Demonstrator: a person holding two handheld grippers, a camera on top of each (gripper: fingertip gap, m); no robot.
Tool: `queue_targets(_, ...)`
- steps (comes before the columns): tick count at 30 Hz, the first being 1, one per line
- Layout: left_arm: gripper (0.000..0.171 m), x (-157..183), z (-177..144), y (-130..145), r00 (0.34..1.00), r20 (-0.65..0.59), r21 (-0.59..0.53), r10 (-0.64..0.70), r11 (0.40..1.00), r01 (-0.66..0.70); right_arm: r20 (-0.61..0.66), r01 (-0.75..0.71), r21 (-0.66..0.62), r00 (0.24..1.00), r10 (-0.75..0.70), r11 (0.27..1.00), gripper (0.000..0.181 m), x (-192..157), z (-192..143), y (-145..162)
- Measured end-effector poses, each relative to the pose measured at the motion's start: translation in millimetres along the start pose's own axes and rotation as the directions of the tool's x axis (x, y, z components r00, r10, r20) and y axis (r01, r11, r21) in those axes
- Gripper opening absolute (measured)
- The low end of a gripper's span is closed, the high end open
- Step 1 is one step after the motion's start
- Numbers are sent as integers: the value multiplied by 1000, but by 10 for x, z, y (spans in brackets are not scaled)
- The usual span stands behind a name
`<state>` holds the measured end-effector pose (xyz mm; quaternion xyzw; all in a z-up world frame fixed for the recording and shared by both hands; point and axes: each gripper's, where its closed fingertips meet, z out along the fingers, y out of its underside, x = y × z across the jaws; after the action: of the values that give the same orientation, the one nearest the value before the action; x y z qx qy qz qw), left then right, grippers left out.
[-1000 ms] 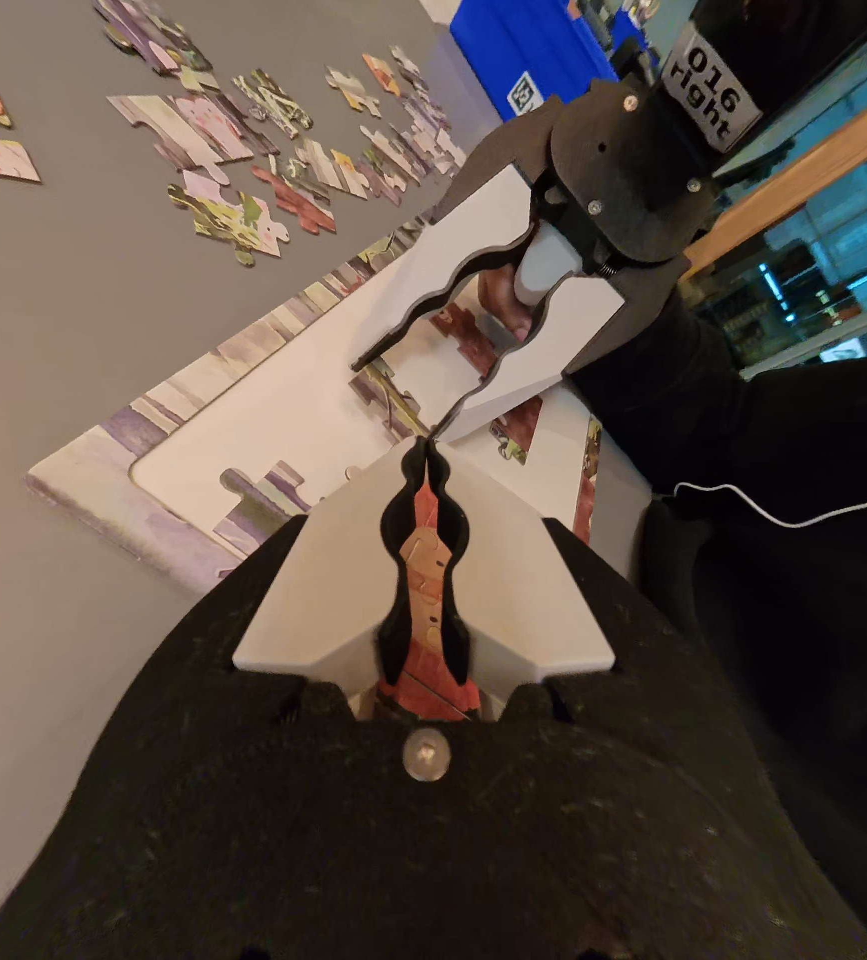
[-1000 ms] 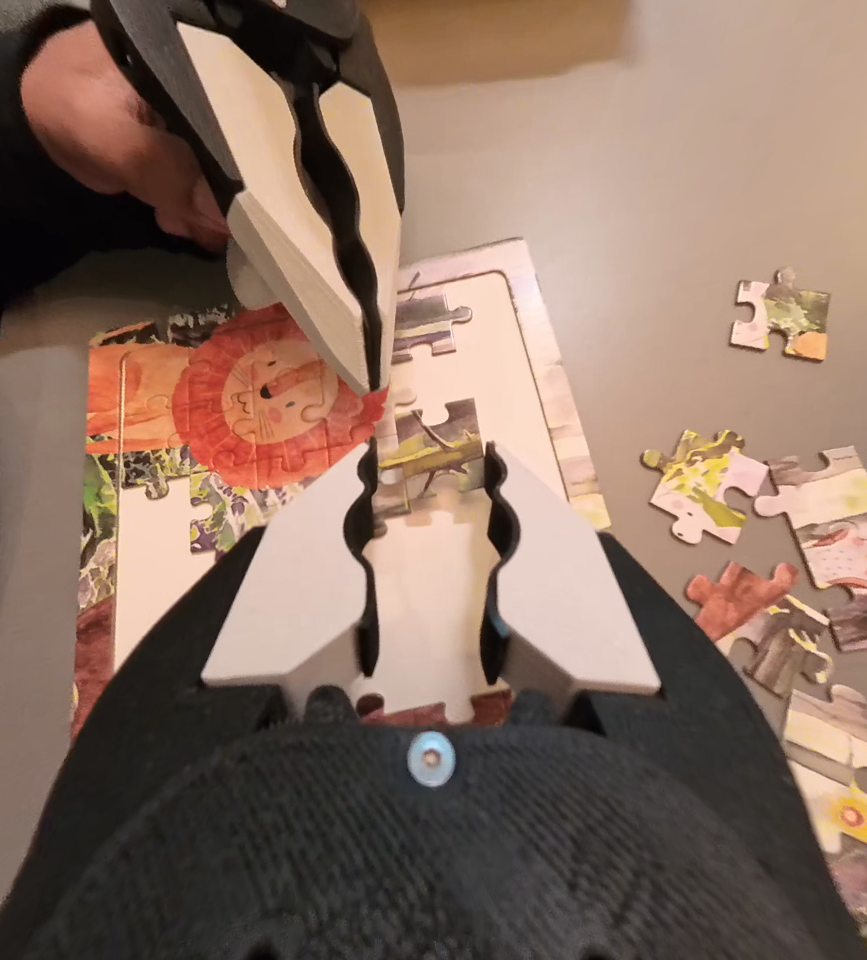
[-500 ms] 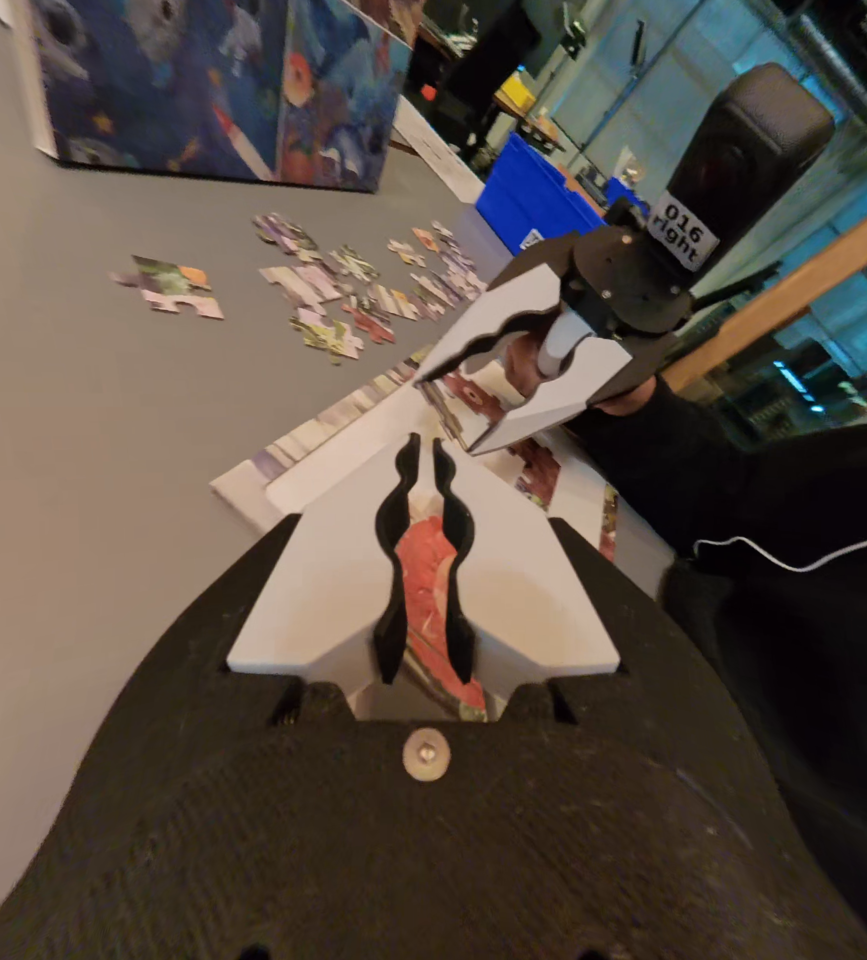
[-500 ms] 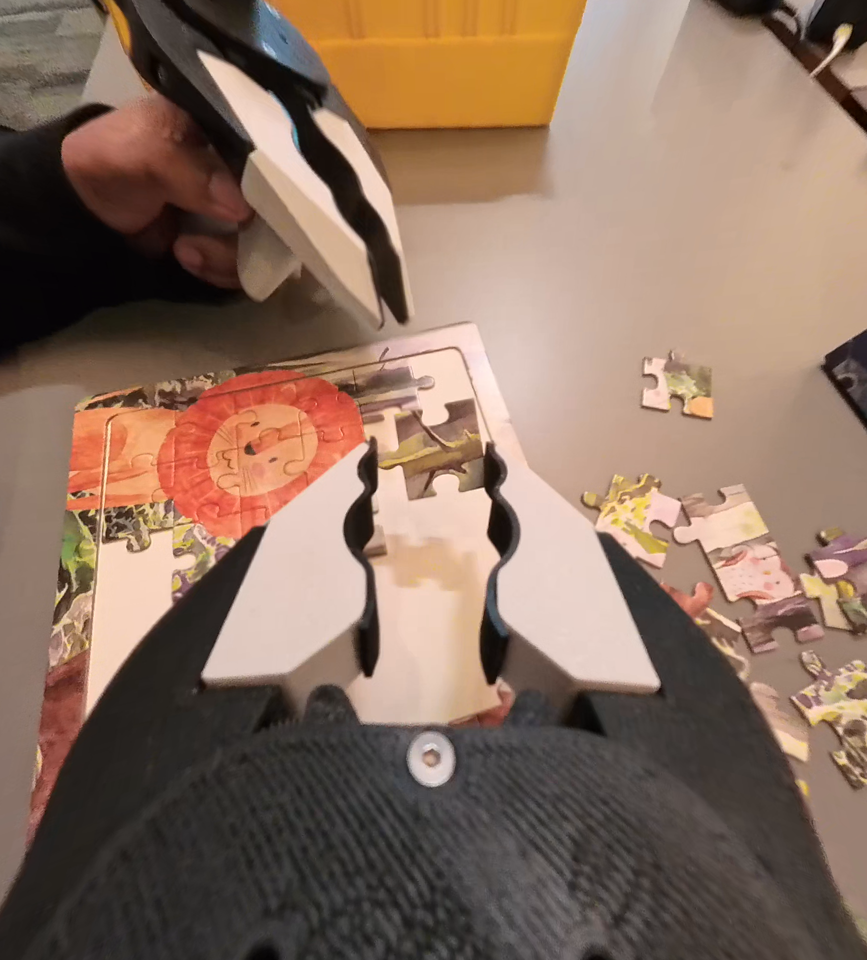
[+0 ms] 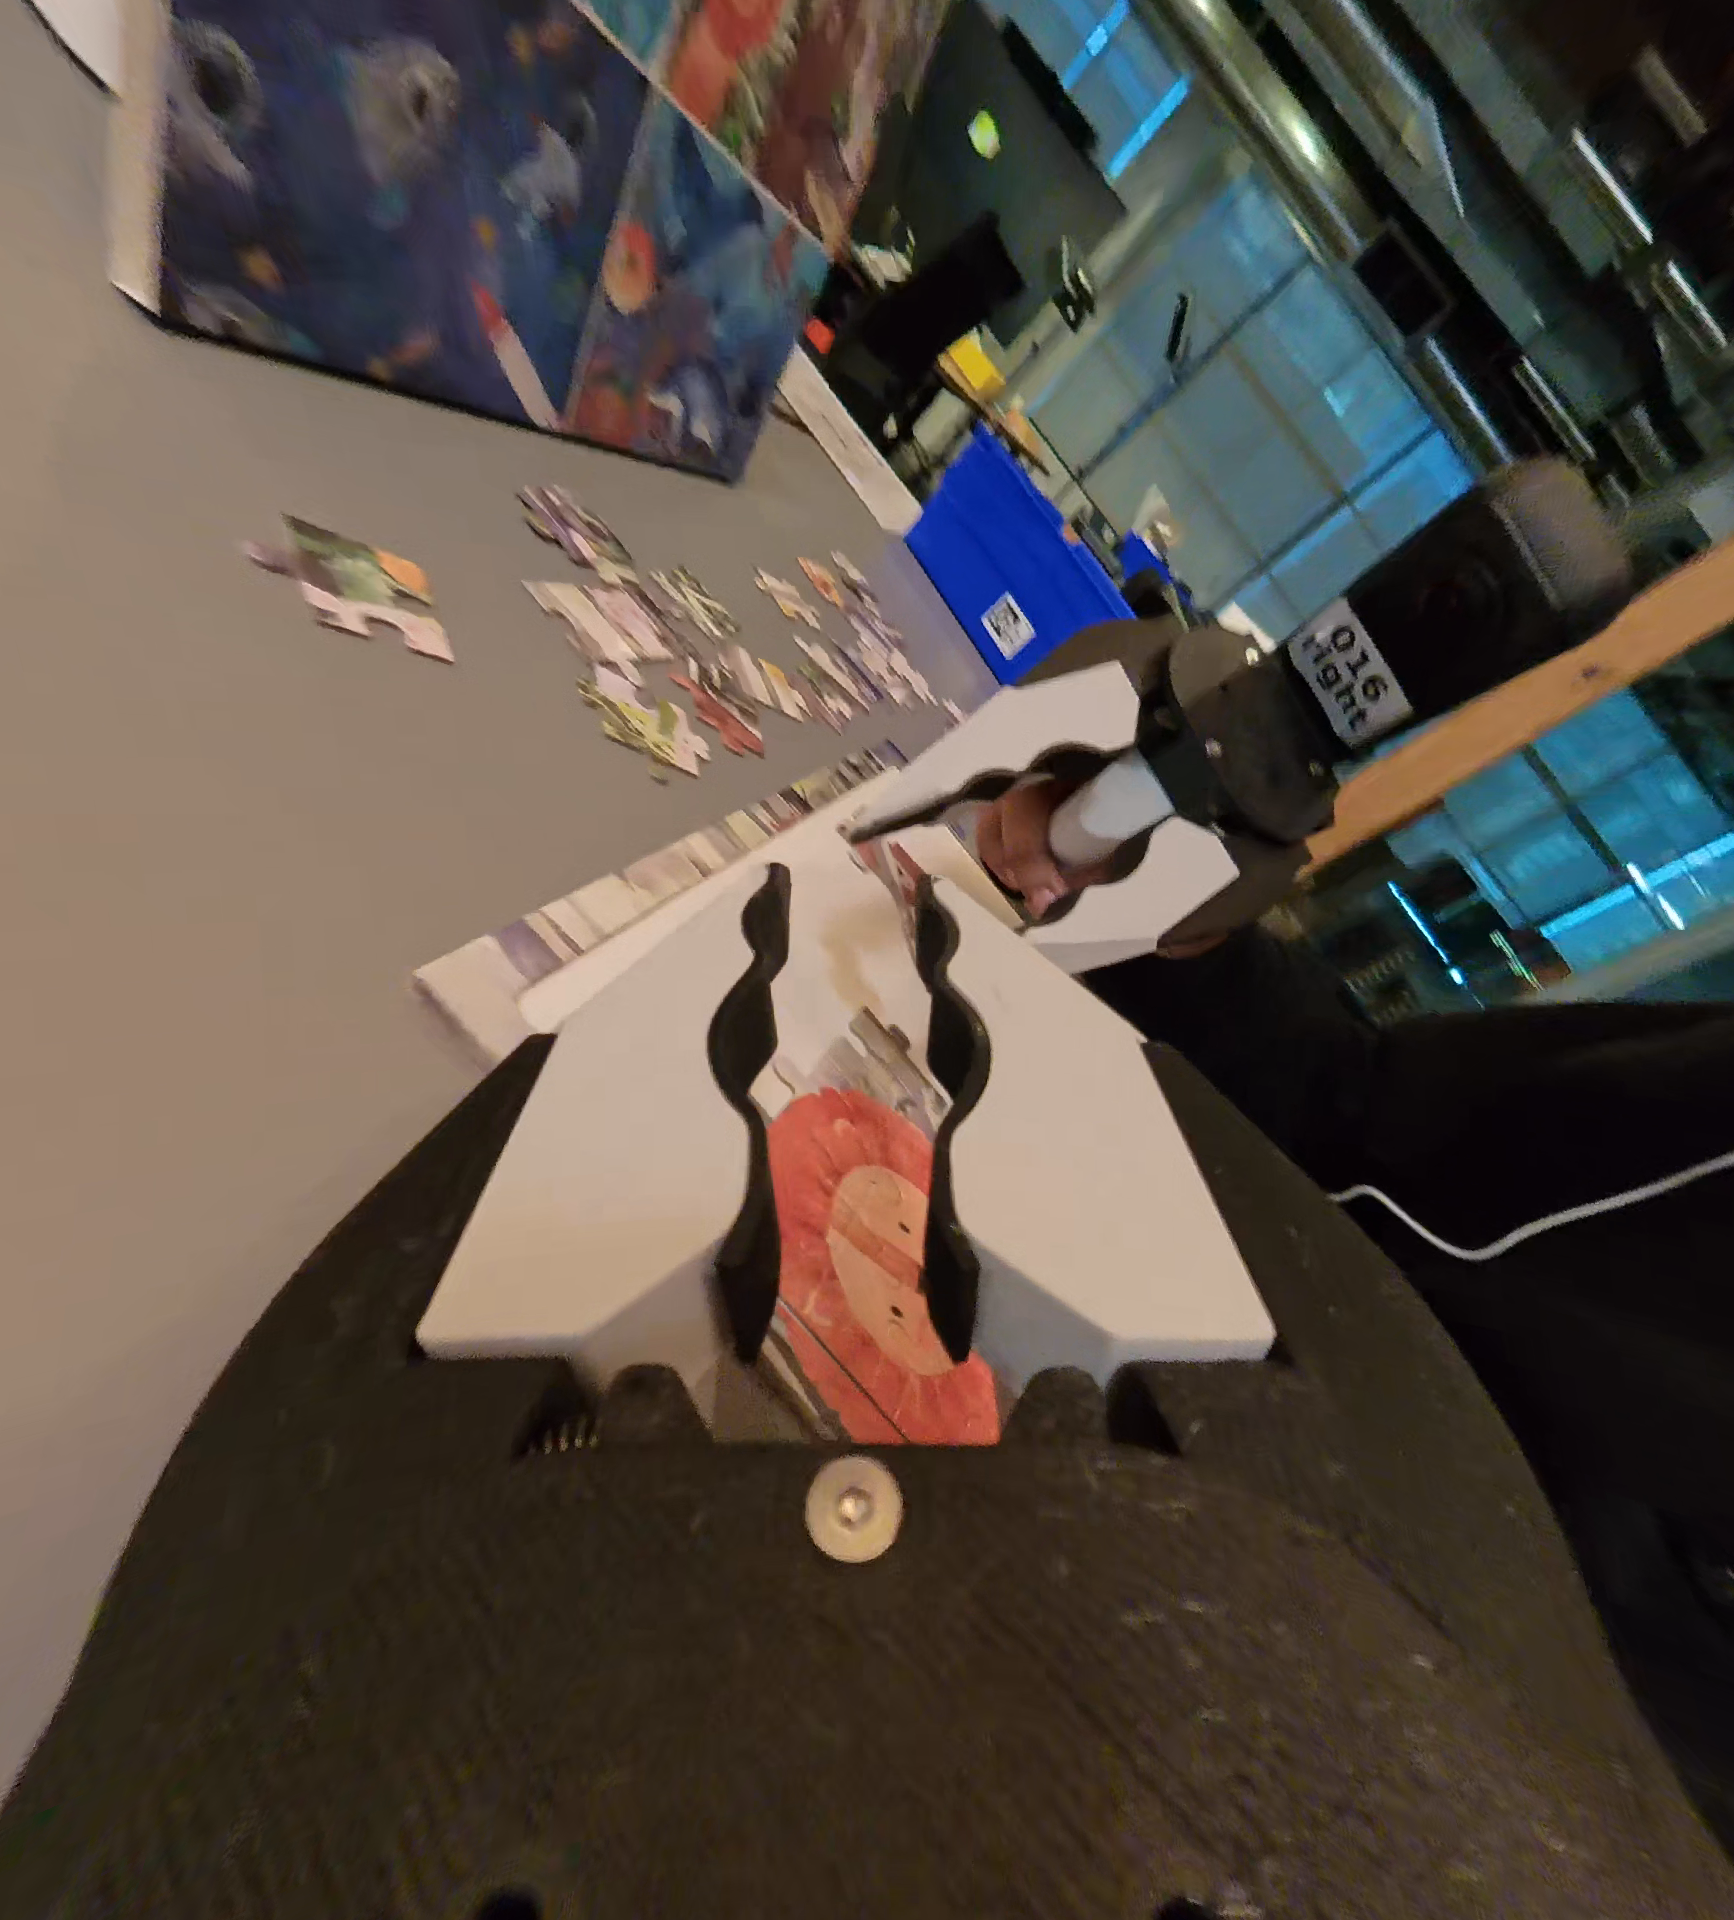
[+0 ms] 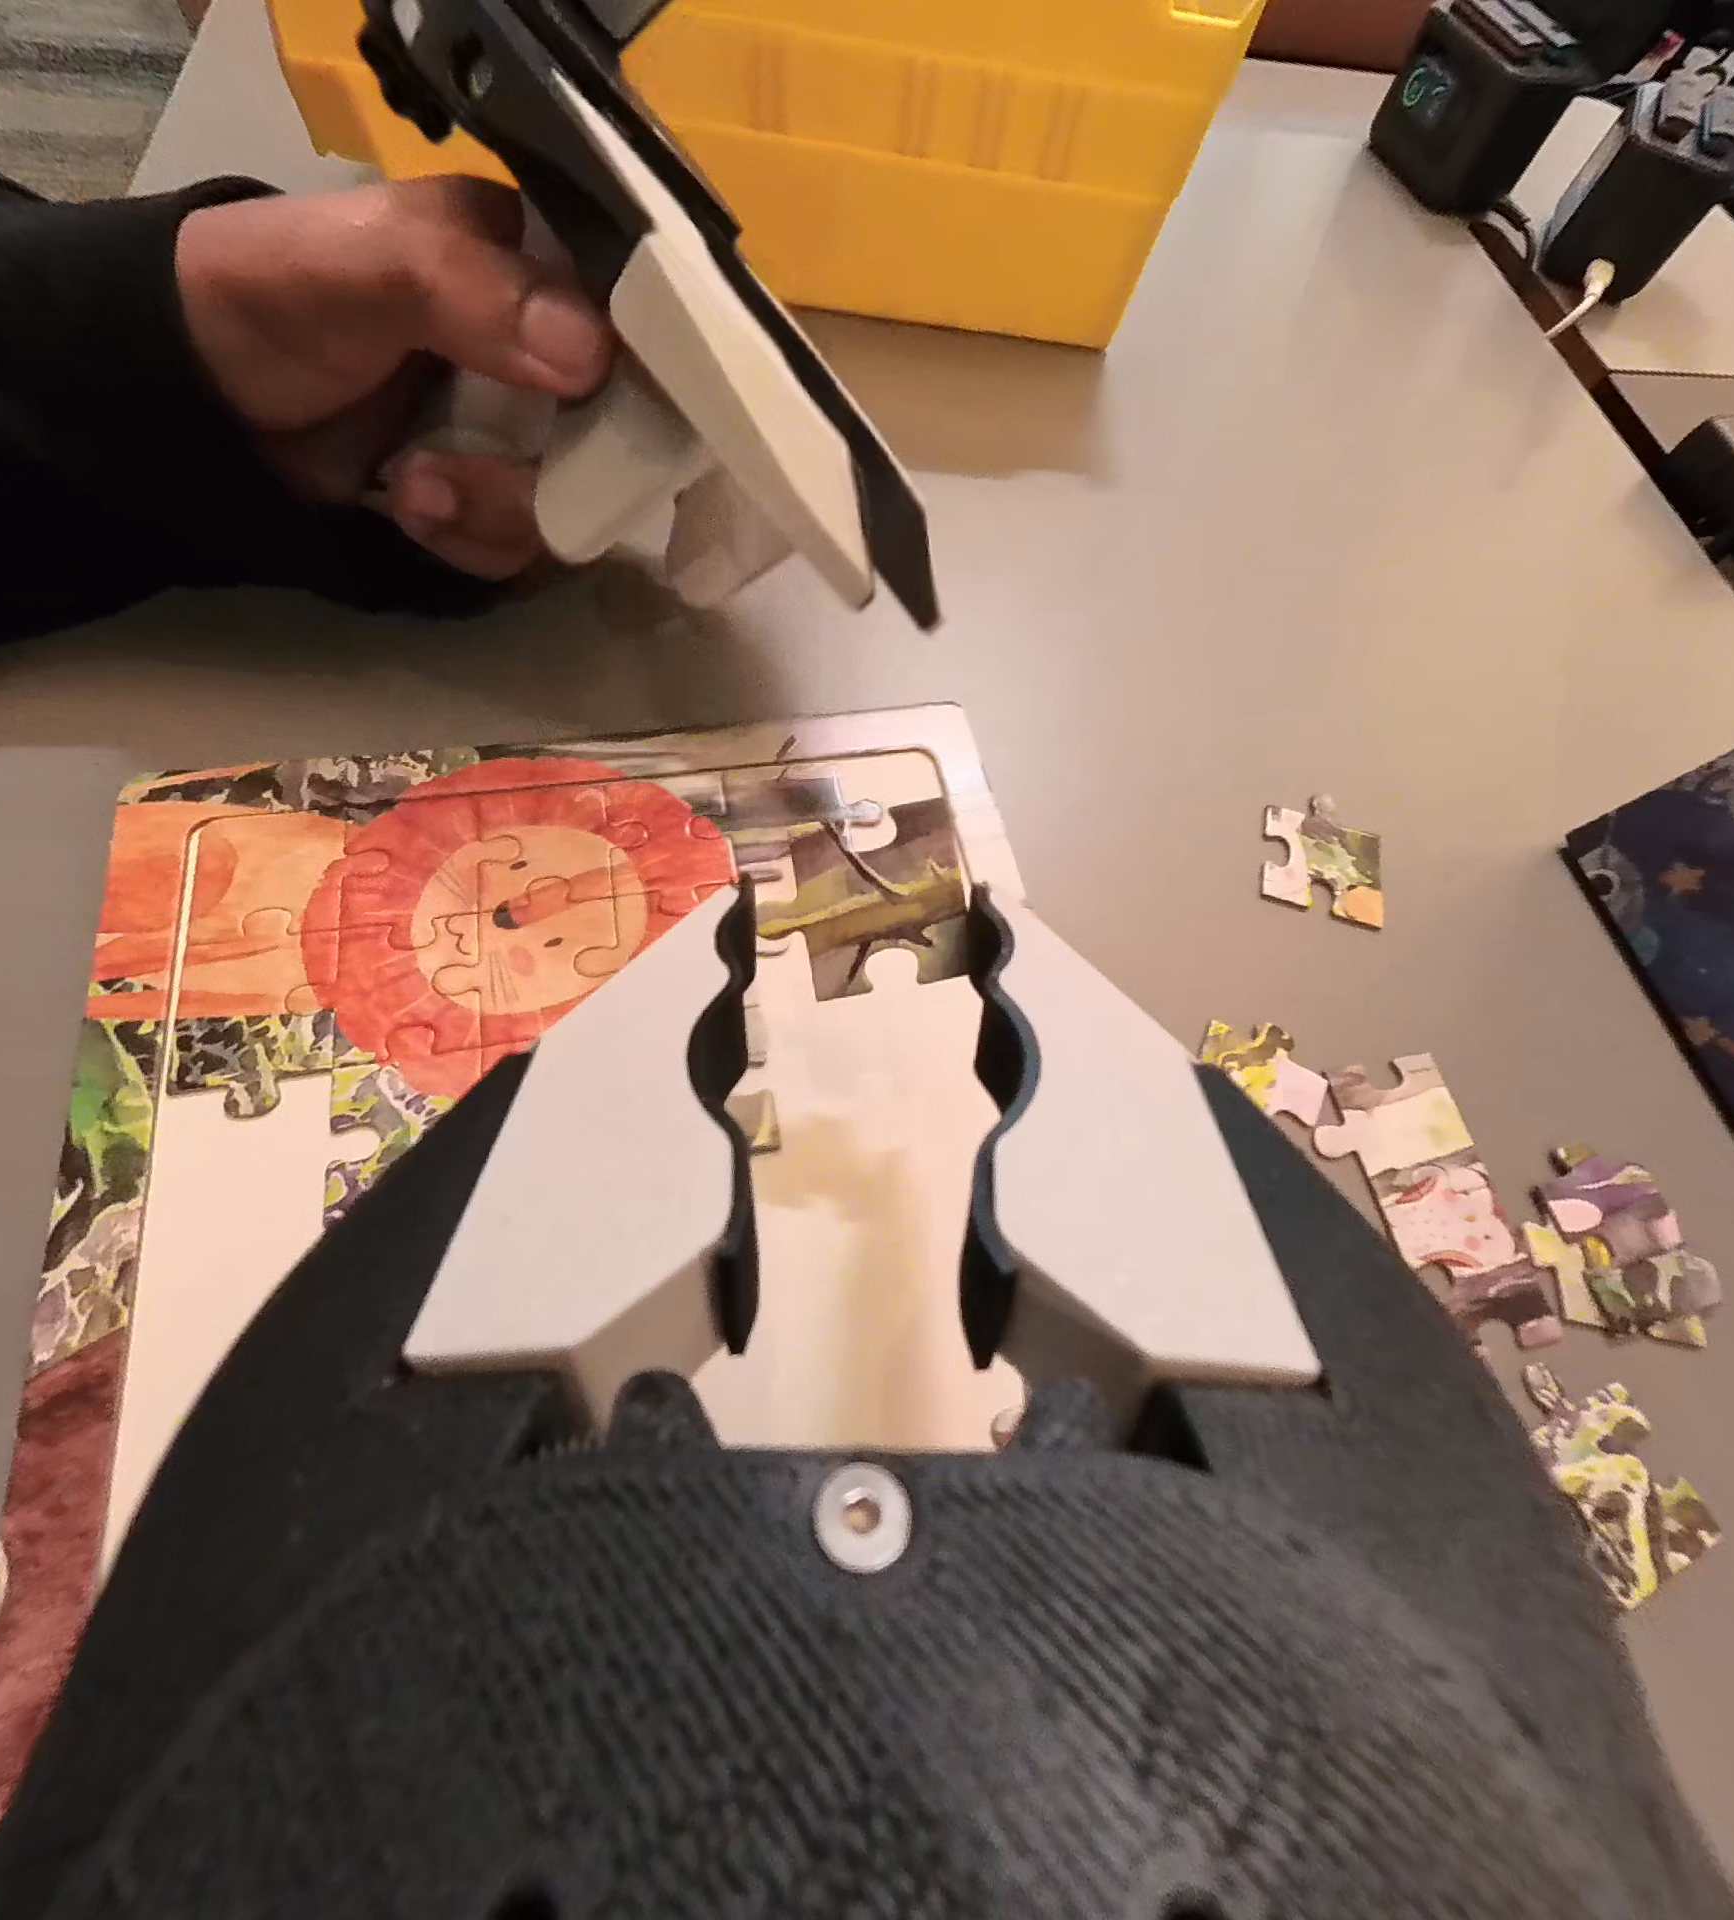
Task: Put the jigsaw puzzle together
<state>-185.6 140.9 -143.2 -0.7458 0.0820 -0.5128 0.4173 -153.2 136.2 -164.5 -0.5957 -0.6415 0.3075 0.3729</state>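
The puzzle board (image 6: 530,1039) lies flat on the grey surface (image 6: 1258,623), directly below and ahead of the right tool (image 6: 858,904). Its near right portion is hidden behind that tool's body, and its lower left corner is cut off by the picture edge. The lion picture (image 6: 489,925) is assembled to the left of the right tool's fingers; bare backing is seen between them. A grey-green piece (image 6: 873,914) sits in the tray just beyond the fingertips. Loose pieces (image 6: 1445,1195) lie on the surface to the right of the right tool, and one separate piece (image 6: 1325,868) lies farther ahead on the same side. The nearest loose pieces are blurred and partly covered by the tool body.

In the left wrist view, the board (image 5: 551,935) is largely concealed by the left tool (image 5: 847,894), and the background is blurred by motion. The lion is glimpsed between its fingers.

The jaws of the right tool are held apart, with nothing gripped. The jaws of the left tool are likewise apart and empty.

Compared with half a second earlier, the left tool's jaws, then nearly together, are spread wider, and the left tool is raised farther from the board. The right tool's opening is unchanged.
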Motion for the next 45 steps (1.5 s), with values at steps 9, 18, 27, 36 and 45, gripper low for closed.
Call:
queue_targets(9,24,171,76,121,985,-149,-72,-82,995,72,-38,248,21,968,-247,969,39,-179,8,-127)
queue_targets(18,16,256,145,274,966,-210,-163,-149,980,115,-134,439,-65,886,-443,896,7,-166,42,-82)
queue_targets(27,8,56,-47,-70,995,-76,48,-59,997,63,-117,79,-72,989,-87,994,36,172,-52,103)
queue_targets(36,4,-80,-33,-4,998,59,0,16,1000,-16,129,-132,-111,981,146,985,56,-286,191,142)
queue_targets(45,3,-266,102,315,946,250,-252,208,957,-144,21,-78,-209,996,84,975,53,-140,245,362)
